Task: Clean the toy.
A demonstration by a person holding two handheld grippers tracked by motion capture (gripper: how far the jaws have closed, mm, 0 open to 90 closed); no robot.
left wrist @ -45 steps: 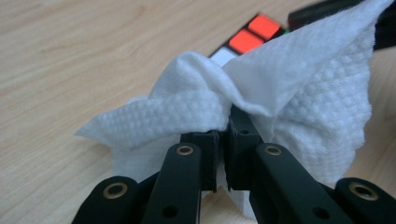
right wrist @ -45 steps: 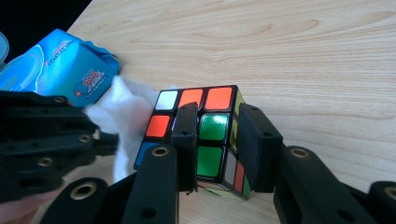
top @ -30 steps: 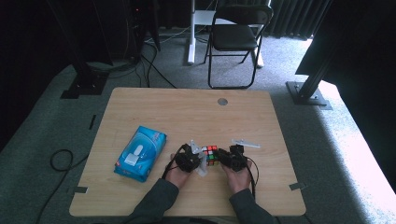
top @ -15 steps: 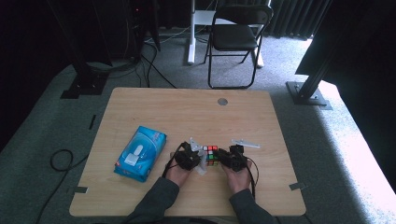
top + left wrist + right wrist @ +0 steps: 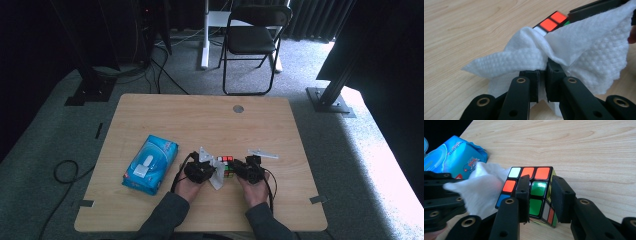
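A Rubik's cube sits near the table's front edge between the two hands. My right gripper is shut on it, and in the right gripper view the jaws clamp the cube across its green face. My left gripper is shut on a white wipe. In the left gripper view the pinched wipe bunches above the gripper and drapes against the cube, hiding most of it. The wipe covers the cube's left side in the right gripper view.
A blue pack of wet wipes lies left of the hands, also seen as the pack in the right gripper view. The wooden table has a round grommet at the back. A folding chair stands beyond the table.
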